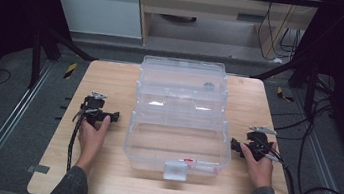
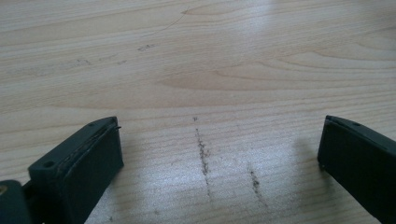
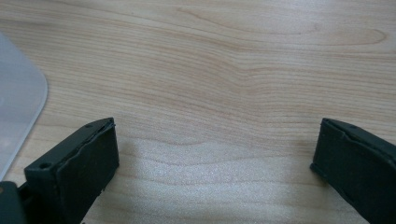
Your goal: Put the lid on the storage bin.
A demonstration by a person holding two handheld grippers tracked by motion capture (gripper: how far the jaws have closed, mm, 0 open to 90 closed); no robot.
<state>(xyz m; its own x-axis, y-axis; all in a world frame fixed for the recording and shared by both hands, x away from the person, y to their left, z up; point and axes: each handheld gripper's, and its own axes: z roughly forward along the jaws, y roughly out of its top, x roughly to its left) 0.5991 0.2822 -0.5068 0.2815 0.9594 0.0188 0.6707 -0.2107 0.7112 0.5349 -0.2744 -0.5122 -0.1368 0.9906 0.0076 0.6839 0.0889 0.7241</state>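
Nearest the person, two hands are resting on the wooden table (image 1: 100,168), each holding a pair of tongs with its black jaws standing wide apart and nothing between them. The left gripper (image 1: 116,117) is sitting just to the left of a clear plastic box (image 1: 177,148), its jaws pointing toward the box's left wall with a strip of bare wood between; in the left gripper view, the gripper (image 2: 219,154) is looking down on bare, faintly scuffed table. The right gripper (image 1: 234,145) is lying just beside the box's right wall, jaws pointing inward at it and nearly touching; in the right gripper view, the gripper (image 3: 215,149) is facing plain wood grain, with a rounded corner of the clear plastic (image 3: 18,107) showing at the left edge. Between the two tongs, the box's near compartment is standing open and looks empty apart from a small red-and-white label at its front wall, with a pale latch (image 1: 175,170) hanging over the front edge. Beyond the tongs, the lid (image 1: 181,85) is lying open and flat toward the far edge of the table, and a small dark round piece (image 1: 208,86) is sitting in its far right corner. Open wood is lying to the outside of each gripper as far as the table's side edges, and a band of it is running along the near edge in front of the box.
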